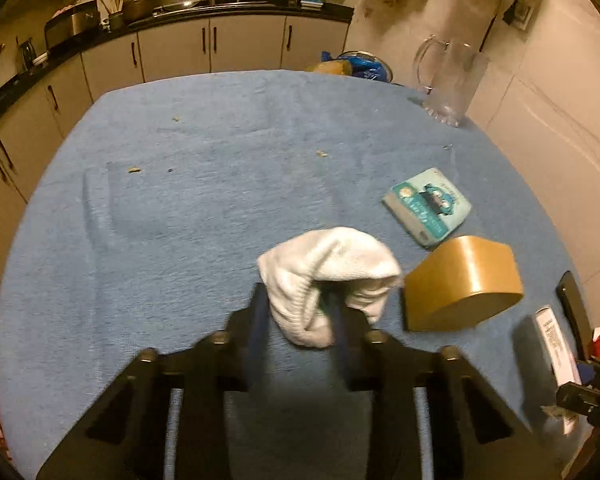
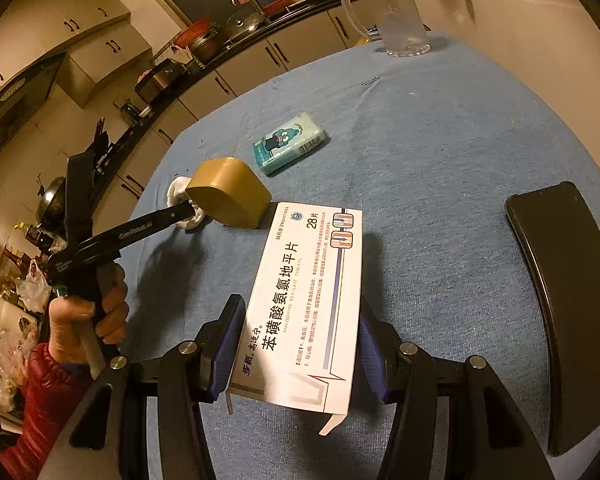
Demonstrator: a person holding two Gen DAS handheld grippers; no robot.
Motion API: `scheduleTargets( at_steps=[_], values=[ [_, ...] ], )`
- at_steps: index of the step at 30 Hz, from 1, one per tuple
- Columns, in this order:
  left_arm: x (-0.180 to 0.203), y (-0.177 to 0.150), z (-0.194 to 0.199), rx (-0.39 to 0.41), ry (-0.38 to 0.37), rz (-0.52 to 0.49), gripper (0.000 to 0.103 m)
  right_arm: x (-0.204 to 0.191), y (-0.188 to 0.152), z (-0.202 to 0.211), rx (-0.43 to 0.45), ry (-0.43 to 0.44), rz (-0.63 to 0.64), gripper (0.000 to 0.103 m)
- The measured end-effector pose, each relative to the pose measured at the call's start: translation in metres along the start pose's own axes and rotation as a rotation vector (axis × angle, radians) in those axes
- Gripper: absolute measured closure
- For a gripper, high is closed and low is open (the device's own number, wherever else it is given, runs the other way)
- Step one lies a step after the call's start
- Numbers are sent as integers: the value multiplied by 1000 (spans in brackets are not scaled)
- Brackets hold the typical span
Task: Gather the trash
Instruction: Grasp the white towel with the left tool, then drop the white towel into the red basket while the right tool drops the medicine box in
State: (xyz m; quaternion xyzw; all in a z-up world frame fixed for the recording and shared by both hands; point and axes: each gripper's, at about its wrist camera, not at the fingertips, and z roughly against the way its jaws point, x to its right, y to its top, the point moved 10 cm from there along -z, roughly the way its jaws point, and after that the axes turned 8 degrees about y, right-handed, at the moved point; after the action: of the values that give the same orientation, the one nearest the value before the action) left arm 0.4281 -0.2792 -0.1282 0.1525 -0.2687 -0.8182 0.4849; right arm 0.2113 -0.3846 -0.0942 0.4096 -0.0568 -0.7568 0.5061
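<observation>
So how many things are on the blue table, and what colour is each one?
White: 2, the crumpled tissue in the left gripper and the medicine box in the right gripper
Brown: 1, the tape roll
Teal: 1, the tissue pack
Black: 1, the phone
Clear: 1, the glass pitcher
Total: 6, not counting the tiny crumbs.

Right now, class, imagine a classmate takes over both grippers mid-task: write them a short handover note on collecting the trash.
Left gripper: jaws shut on the crumpled white tissue, beside the brown tape roll.
Right gripper: jaws shut on the white medicine box.
On the blue cloth: tissue pack, black phone, crumbs.
Done: tissue and box gripped. Left: bin both; no bin in view.
</observation>
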Motion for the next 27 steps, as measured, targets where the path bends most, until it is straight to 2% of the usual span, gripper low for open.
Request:
scheduleTargets(
  at_steps=[3, 13, 27],
  values=[
    [1, -2, 10, 26, 25, -13, 88, -3, 0, 1, 6, 9, 0, 45],
    [-11, -22, 68, 108, 70, 2, 88, -30, -1, 9, 27, 42, 53, 45],
    [-28, -54, 136, 191, 66, 33, 88, -68, -7, 5, 12, 69, 109, 45]
  ],
)
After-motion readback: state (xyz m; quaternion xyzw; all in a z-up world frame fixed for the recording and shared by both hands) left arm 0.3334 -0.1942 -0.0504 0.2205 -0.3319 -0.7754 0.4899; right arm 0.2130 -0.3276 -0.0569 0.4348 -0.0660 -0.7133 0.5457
